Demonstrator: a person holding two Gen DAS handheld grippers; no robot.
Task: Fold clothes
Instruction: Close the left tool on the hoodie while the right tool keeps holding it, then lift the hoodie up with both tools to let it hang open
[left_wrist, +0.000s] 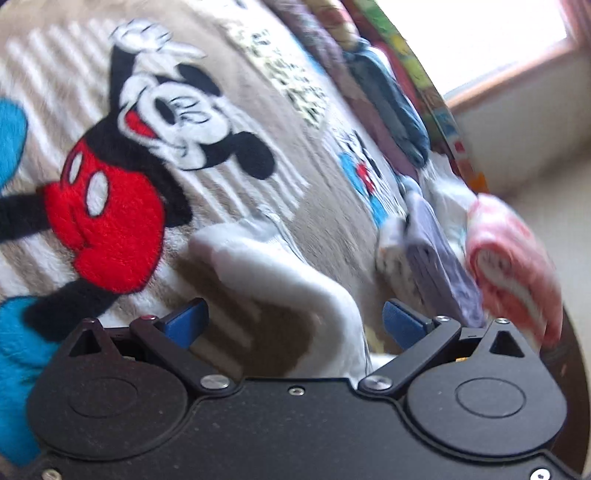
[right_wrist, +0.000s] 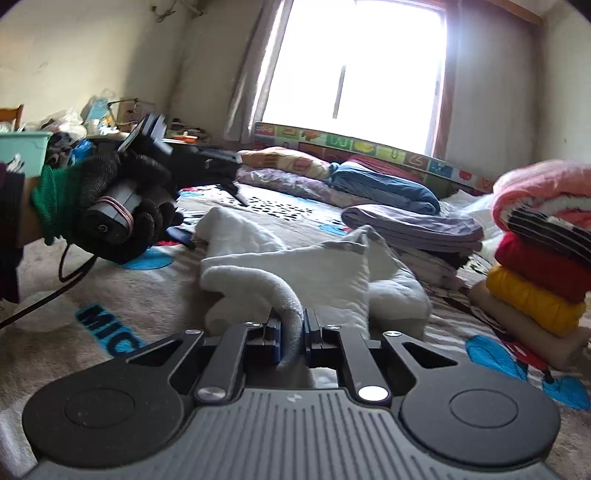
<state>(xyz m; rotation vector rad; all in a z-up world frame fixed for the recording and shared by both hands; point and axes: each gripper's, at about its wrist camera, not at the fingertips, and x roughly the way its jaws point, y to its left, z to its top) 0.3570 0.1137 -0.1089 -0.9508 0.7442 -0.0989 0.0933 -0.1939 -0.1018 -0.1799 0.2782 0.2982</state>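
One white fleece garment (right_wrist: 295, 273) lies crumpled on the cartoon blanket (right_wrist: 122, 332), just ahead of the right gripper (right_wrist: 290, 341), whose pads pinch a limp strip of it. It looks soft, light and floppy; hems grip best. The left gripper (left_wrist: 291, 325) stands spread above another fold. Folded stacks (right_wrist: 535, 288) sit right.

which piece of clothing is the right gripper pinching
The white fleece garment on the blanket; the right gripper is shut on its edge. The folded clothes sit stacked, untouched.
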